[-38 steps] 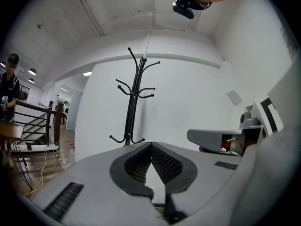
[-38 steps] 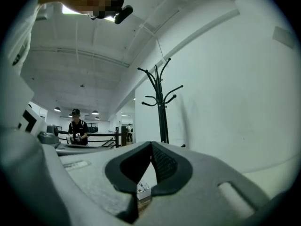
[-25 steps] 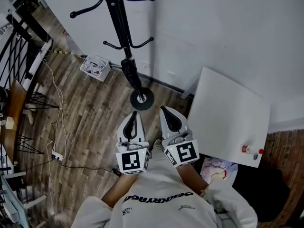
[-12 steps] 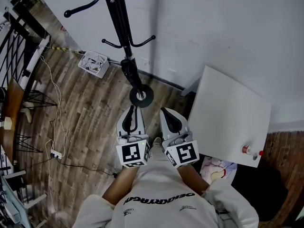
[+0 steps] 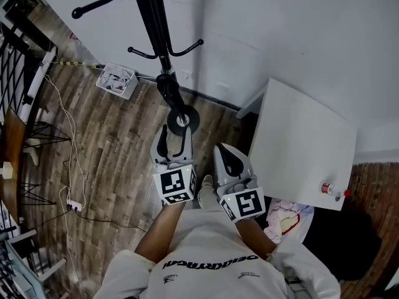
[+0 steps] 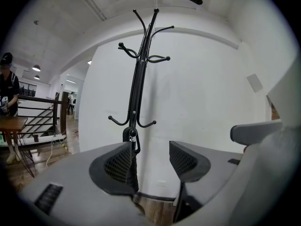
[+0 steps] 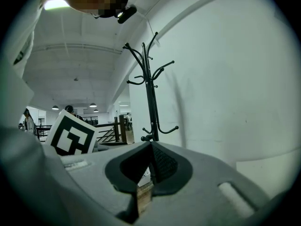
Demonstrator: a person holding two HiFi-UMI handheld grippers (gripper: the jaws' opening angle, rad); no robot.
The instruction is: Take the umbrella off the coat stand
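The black coat stand (image 5: 156,23) rises against the white wall, down to a round black base (image 5: 182,121). A folded black umbrella (image 5: 170,91) hangs by its loop from a low hook (image 6: 130,136), and its body drops behind my left pad. My left gripper (image 5: 174,136) reaches at the umbrella's lower end with its jaws opening; in the left gripper view (image 6: 150,159) the umbrella shows at the gap's left edge and neither pad presses on it. My right gripper (image 5: 224,153) hangs back to the right, shut and empty (image 7: 151,161).
A white table (image 5: 299,148) stands close on the right with a small red-capped thing (image 5: 330,190) near its corner. On the wooden floor are a white basket (image 5: 116,80) by the wall, cables and a power strip (image 5: 73,203). A black railing (image 5: 19,73) runs along the left.
My left gripper has moved forward to the stand's foot and its jaws have gone from shut to open. The right gripper has dropped back a little and stays shut.
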